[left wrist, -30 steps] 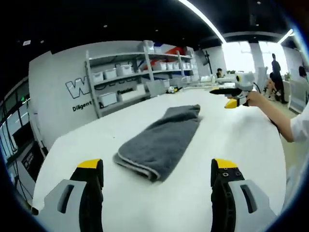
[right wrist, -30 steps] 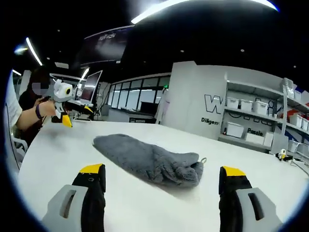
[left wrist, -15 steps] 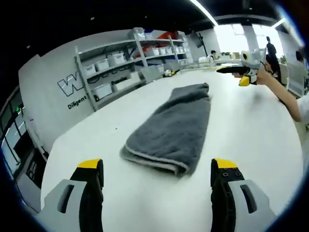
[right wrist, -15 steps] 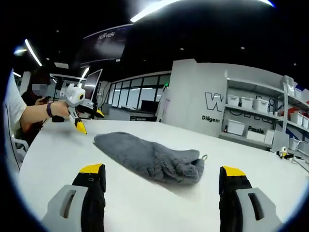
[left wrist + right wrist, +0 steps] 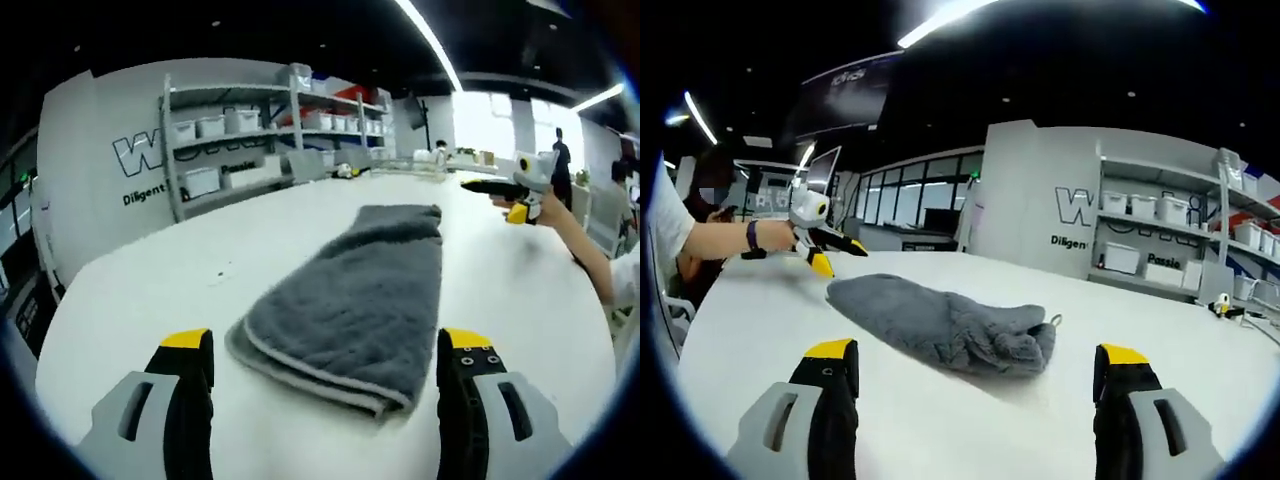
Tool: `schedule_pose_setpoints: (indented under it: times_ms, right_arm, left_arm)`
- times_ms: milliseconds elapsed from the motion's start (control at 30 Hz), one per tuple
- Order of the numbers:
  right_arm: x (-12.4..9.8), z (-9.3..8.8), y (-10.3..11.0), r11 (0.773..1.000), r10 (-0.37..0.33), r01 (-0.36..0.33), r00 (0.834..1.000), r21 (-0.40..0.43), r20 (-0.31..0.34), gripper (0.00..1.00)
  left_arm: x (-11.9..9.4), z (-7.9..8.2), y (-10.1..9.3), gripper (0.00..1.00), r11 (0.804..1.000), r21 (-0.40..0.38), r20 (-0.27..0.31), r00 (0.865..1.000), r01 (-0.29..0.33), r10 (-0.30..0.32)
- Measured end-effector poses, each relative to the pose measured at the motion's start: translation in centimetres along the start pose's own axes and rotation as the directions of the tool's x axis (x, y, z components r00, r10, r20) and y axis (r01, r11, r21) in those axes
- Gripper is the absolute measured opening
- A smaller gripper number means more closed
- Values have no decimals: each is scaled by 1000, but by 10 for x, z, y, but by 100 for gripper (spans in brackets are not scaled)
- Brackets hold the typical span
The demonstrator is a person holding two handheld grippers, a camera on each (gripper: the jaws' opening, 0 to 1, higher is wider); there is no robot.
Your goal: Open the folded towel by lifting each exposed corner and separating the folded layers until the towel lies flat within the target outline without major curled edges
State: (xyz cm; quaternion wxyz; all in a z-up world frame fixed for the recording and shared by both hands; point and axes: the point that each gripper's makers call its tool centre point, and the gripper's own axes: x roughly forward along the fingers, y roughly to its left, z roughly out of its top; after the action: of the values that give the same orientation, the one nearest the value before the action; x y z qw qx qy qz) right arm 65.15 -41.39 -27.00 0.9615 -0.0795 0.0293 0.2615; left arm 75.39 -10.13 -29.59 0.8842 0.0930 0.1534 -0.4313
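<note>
One grey towel, folded into a long strip, is lying on one white table; I'm running two grippers. My left gripper is hovering at the towel's near folded end, jaws spread wide, gripping nothing. My right gripper is facing the bunched far end with its small loop, jaws equally wide and empty. Shelving with white bins is standing behind the table; nothing is blocking the towel. Compared with a second ago, my left gripper is sitting closer to the towel's end, and the towel itself is lying unchanged
</note>
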Motion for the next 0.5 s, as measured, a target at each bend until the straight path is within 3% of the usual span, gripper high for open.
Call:
schedule_pose_setpoints:
  times_ms: [233,367,500]
  right_arm:
    - [1,-3,-1,1000,1,-1,1000,3,-13,99]
    - [1,-4,-3,1000,-2,2,1000,5,-14,99]
    - [0,-4,-5,1000,-5,5,1000,9,-12,99]
  left_arm:
    - [13,4,16,83,995,-104,57,998,-5,11]
    - [22,-4,22,79,995,-96,30,999,-23,26]
    - [27,-9,23,76,990,-137,34,999,-28,33]
